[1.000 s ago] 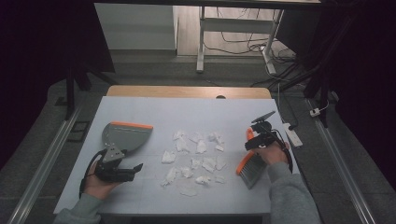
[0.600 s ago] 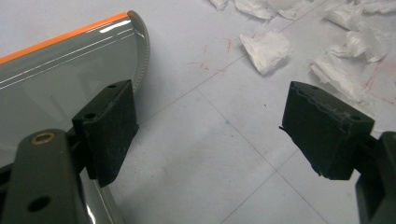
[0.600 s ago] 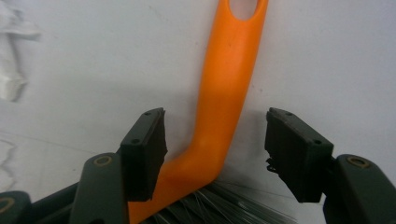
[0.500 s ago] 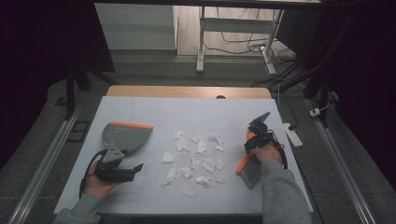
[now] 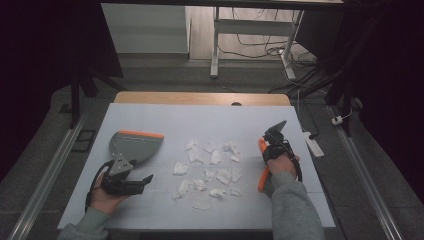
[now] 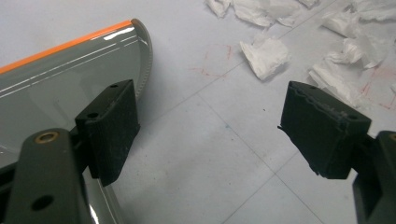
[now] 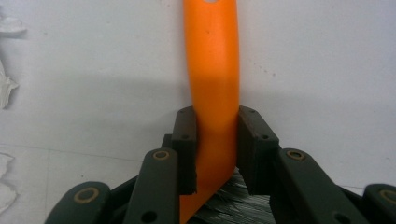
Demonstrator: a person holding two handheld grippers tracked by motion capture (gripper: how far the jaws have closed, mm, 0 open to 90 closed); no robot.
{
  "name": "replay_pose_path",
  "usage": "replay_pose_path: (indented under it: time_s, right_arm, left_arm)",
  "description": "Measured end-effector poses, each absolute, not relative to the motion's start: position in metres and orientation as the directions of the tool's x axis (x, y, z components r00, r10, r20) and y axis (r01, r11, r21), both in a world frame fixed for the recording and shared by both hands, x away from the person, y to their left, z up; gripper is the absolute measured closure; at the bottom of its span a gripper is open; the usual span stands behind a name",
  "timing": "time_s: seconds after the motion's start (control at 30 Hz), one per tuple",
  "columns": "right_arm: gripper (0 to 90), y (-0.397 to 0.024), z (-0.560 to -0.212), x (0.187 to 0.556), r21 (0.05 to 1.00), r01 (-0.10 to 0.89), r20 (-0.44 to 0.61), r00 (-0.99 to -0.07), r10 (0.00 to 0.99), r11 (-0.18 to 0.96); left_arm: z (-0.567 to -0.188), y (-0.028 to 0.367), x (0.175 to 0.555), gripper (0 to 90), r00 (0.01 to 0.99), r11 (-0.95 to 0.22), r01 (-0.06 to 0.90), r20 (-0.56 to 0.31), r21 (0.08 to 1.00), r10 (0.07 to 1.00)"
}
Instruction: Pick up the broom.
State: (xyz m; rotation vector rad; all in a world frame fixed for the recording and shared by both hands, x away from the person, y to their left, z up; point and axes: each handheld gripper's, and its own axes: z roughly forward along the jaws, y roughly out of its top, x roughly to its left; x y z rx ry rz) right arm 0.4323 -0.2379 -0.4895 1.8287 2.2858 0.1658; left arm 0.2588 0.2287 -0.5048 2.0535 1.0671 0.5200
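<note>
An orange-handled brush (image 5: pixel 262 178) lies on the right of the white table top. My right gripper (image 5: pixel 266 159) is shut on the brush handle (image 7: pixel 212 70); its jaws have just been closing, and both pads press the handle's sides. Grey bristles (image 7: pixel 233 205) show beneath the jaws. On the left lies a grey dustpan (image 5: pixel 134 146) with an orange lip. My left gripper (image 5: pixel 145 182) rests just in front of it, open and holding nothing, with the dustpan (image 6: pixel 60 84) beside its left jaw. Several crumpled white paper scraps (image 5: pixel 210 167) are scattered between the two grippers, and paper scraps (image 6: pixel 266 55) lie ahead of the left gripper.
The white table top (image 5: pixel 200 120) has a wooden strip along its back edge. A white power strip (image 5: pixel 313 145) lies on the floor off the right edge. Metal rails (image 5: pixel 45 180) run along both sides, and a desk frame with cables (image 5: pixel 250 45) stands behind.
The right gripper's jaws have closed onto the brush handle, and the hand has shifted slightly over it. The left hand and the dustpan have kept still.
</note>
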Motion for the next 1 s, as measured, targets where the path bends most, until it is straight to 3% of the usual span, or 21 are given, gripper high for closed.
replay_pose_path:
  time_s: [0.47,1.0]
  right_arm:
    - [71.2,-0.263,-0.483,0.421,0.291,0.906,0.024,-0.327,0.945,0.307]
    - [71.4,-0.294,-0.453,0.393,0.479,0.829,0.193,-0.420,0.887,0.288]
  left_arm:
    - [-0.506,0.229,0.260,20.7,0.566,-0.368,0.515,0.014,0.774,0.824]
    - [-0.506,0.229,0.261,20.7,0.558,-0.361,0.513,0.017,0.778,0.830]
